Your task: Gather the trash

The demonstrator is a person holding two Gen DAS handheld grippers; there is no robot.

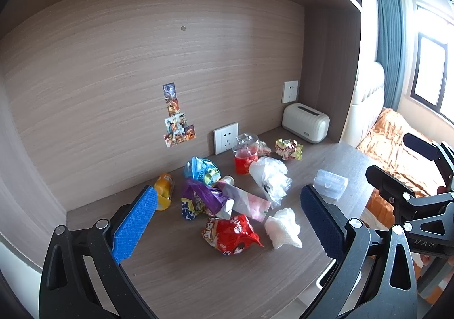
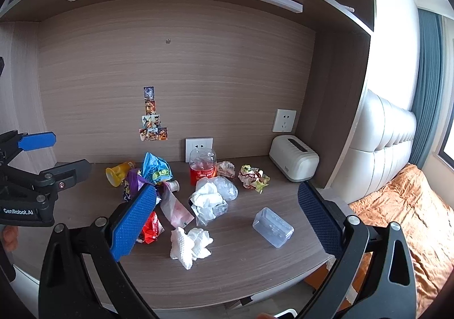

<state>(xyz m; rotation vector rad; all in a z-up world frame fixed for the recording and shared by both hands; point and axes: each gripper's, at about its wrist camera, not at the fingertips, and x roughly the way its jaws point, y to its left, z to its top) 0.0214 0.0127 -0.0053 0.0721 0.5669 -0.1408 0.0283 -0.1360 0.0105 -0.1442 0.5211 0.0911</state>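
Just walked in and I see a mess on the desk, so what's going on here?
A person holds a hand-held gripper in each hand above a wooden desk strewn with trash. The left hand-held gripper and right hand-held gripper are both open and empty. Nothing is picked up yet: the red snack wrapper, crumpled white tissue, clear plastic box and squashed bottle all lie on the desk.

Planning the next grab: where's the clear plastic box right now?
In both views the clear plastic box lies on the desk, right of the white tissue wad, in front of the white toaster-shaped box.
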